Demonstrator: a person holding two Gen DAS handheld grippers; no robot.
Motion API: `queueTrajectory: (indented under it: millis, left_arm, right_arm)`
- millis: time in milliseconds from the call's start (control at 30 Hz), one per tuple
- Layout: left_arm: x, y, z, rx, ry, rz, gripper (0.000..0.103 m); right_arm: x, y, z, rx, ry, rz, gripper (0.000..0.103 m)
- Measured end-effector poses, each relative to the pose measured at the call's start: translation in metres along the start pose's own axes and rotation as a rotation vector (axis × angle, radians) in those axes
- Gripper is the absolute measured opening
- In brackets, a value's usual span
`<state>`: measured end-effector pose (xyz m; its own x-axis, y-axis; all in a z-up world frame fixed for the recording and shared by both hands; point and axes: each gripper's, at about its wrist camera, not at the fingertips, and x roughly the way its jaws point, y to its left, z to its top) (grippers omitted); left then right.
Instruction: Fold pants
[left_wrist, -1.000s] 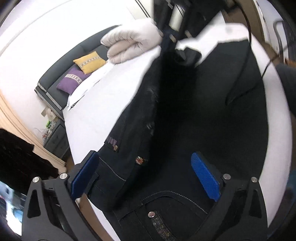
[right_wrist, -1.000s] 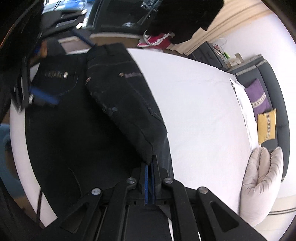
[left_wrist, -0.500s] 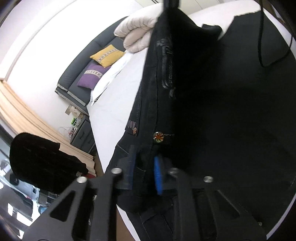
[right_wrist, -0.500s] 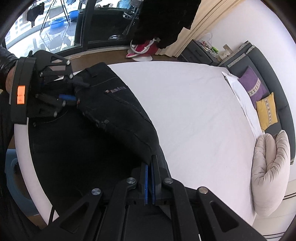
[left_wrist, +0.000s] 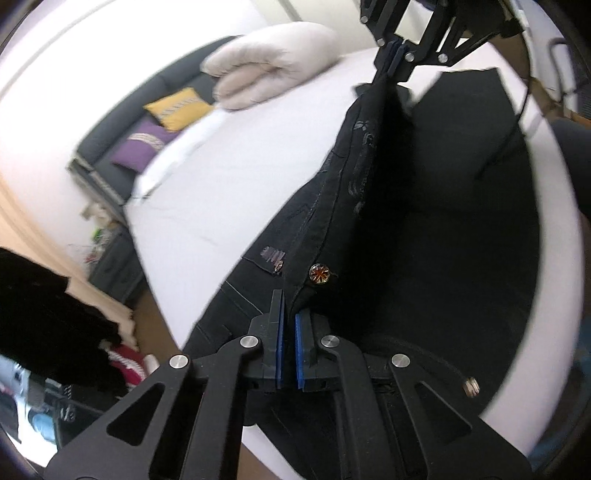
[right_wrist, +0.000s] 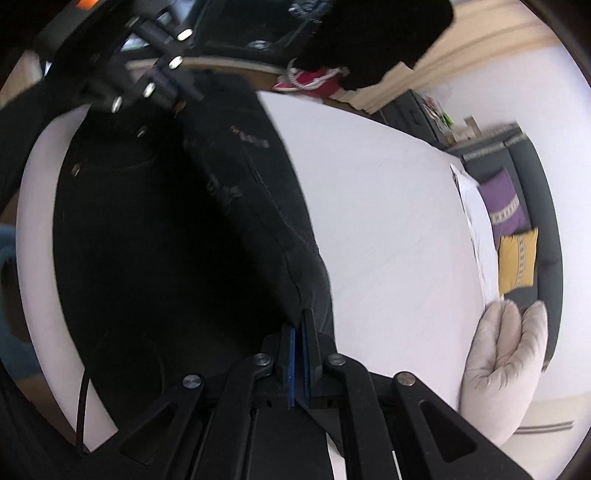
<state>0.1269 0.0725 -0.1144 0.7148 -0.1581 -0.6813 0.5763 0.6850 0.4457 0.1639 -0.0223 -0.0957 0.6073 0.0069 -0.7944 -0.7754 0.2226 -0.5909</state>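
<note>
The black pants (left_wrist: 424, 229) lie on a white bed (left_wrist: 229, 184), with one side lifted into a taut ridge between my two grippers. My left gripper (left_wrist: 287, 314) is shut on the pants at the waistband, just below a copper button (left_wrist: 319, 274). My right gripper (right_wrist: 298, 328) is shut on the pants at the far end of the ridge (right_wrist: 258, 206). In the left wrist view the right gripper (left_wrist: 397, 50) shows at the top, pinching the cloth. In the right wrist view the left gripper (right_wrist: 166, 79) shows at the top left.
A rolled cream duvet (left_wrist: 273, 62) lies at the head of the bed, also in the right wrist view (right_wrist: 506, 365). Yellow (left_wrist: 179, 109) and purple (left_wrist: 144, 146) cushions rest on a dark sofa. A thin black cable (right_wrist: 83, 398) hangs at the bed's edge.
My left gripper went from open around the waistband to shut on it. Both grippers have lifted the pants' side into a taut ridge above the bed.
</note>
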Motion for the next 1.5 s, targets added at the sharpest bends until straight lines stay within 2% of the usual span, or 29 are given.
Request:
queueTrajectory:
  millis: [100, 200, 367, 433, 600, 833, 967, 1267, 1367, 1400, 1500]
  left_arm:
    - [-0.001, 0.002, -0.007, 0.040, 0.034, -0.078, 0.003]
    - [-0.001, 0.003, -0.015, 0.089, 0.076, -0.198, 0.003]
    - [0.002, -0.018, -0.027, 0.187, 0.126, -0.311, 0.003]
    - [-0.002, -0.027, -0.029, 0.199, 0.135, -0.328, 0.003]
    - [0.005, -0.025, -0.027, 0.228, 0.153, -0.373, 0.003]
    - [-0.004, -0.020, -0.020, 0.252, 0.168, -0.433, 0.003]
    - [-0.003, -0.022, -0.026, 0.236, 0.176, -0.432, 0.004]
    - [-0.004, -0.015, -0.036, 0.165, 0.158, -0.398, 0.007]
    - [-0.013, -0.013, -0.036, 0.150, 0.195, -0.393, 0.011]
    - [-0.016, -0.009, -0.035, 0.132, 0.215, -0.413, 0.015]
    - [-0.020, 0.004, -0.036, 0.066, 0.265, -0.446, 0.015]
  right_arm:
    - [0.001, 0.021, -0.001, -0.031, 0.004, 0.012, 0.003]
    - [0.005, 0.053, -0.003, -0.116, 0.033, 0.000, 0.003]
    - [0.011, 0.101, -0.013, -0.228, 0.073, -0.007, 0.003]
    - [0.011, 0.115, -0.017, -0.249, 0.084, -0.008, 0.003]
    - [0.005, 0.137, -0.017, -0.292, 0.095, -0.033, 0.003]
    - [-0.001, 0.157, -0.018, -0.313, 0.100, -0.031, 0.003]
    - [-0.002, 0.171, -0.017, -0.313, 0.103, -0.023, 0.004]
    - [0.009, 0.189, -0.017, -0.340, 0.132, -0.072, 0.006]
    - [0.011, 0.195, -0.019, -0.352, 0.137, -0.101, 0.007]
    - [0.011, 0.195, -0.019, -0.339, 0.137, -0.102, 0.007]
    - [0.011, 0.197, -0.018, -0.314, 0.142, -0.111, 0.007]
